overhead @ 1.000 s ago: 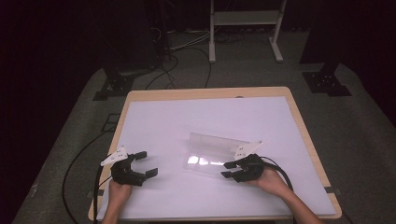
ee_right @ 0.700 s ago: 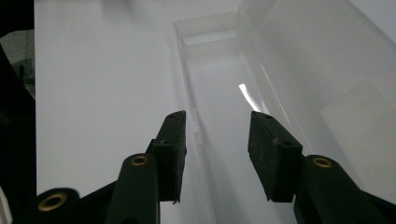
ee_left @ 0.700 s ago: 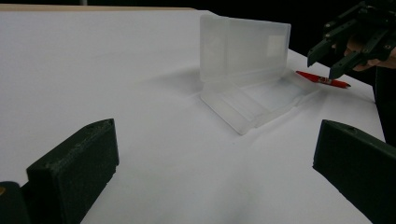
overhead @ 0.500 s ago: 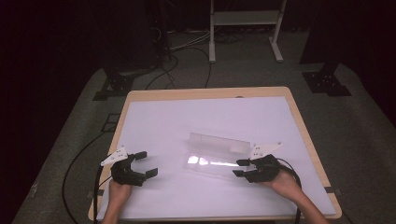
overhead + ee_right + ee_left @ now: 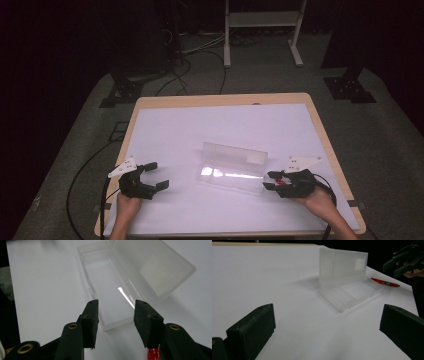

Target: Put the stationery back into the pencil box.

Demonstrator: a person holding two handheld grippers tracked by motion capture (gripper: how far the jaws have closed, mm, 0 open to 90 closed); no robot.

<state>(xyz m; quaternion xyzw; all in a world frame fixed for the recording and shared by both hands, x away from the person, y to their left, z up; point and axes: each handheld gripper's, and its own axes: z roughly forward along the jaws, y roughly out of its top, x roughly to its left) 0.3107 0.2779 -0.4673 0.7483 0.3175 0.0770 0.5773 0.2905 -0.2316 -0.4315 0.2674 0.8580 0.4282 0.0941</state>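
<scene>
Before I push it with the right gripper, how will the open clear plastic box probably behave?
The clear plastic box looks thin-walled and empty, so it is probably light and would slide on the smooth white table rather than resist. Its lid stands upright, so a high push may close or tip it. The right gripper should probably push low.

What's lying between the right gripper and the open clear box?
A red pen lies on the table between the right gripper and the clear box, seen in the left gripper view.
</scene>
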